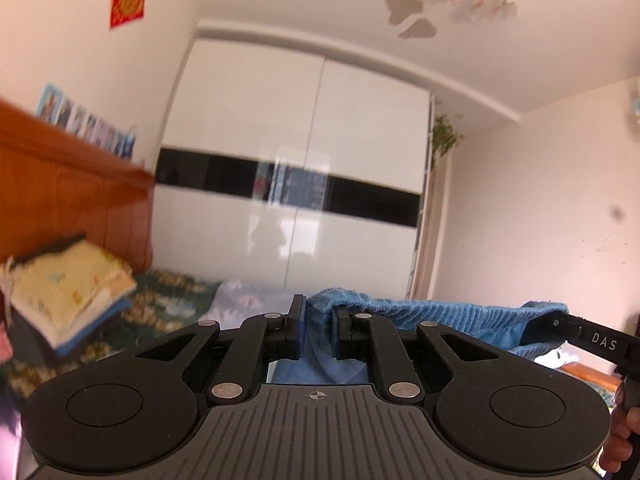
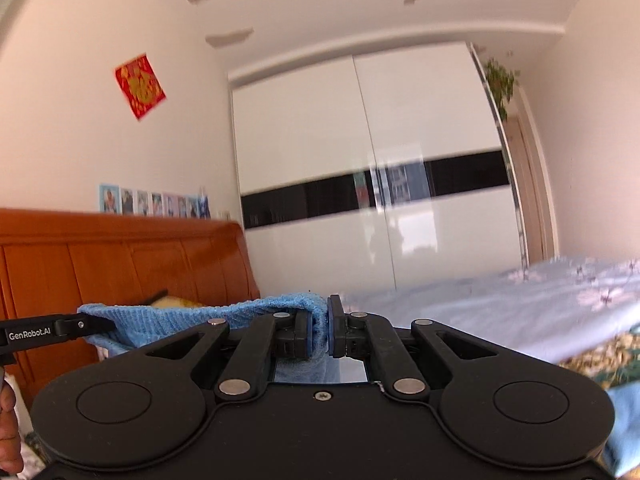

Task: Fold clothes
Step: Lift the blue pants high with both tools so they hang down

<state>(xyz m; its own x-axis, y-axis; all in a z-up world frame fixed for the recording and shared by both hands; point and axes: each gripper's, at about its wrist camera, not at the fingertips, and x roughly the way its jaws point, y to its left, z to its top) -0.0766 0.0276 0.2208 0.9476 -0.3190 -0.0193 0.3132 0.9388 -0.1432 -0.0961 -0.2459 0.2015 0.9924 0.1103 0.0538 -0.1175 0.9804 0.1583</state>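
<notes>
A blue knitted garment (image 1: 436,316) is held up in the air, stretched between the two grippers. My left gripper (image 1: 319,330) is shut on its left top corner, and the cloth hangs down between the fingers. In the left wrist view the right gripper (image 1: 560,326) grips the far end at the right edge. My right gripper (image 2: 320,330) is shut on the garment's (image 2: 192,318) other corner. From the right wrist view the left gripper (image 2: 94,326) shows at the left, clamped on the cloth. Both cameras point up toward the wall, so the garment's lower part is hidden.
A bed with a pale blue floral sheet (image 2: 520,300) and a dark floral blanket (image 1: 160,304) lies below. A stack of folded cloth (image 1: 68,292) rests by the orange wooden headboard (image 2: 120,264). A white wardrobe (image 1: 296,168) stands ahead. A hand (image 2: 8,432) shows at the edge.
</notes>
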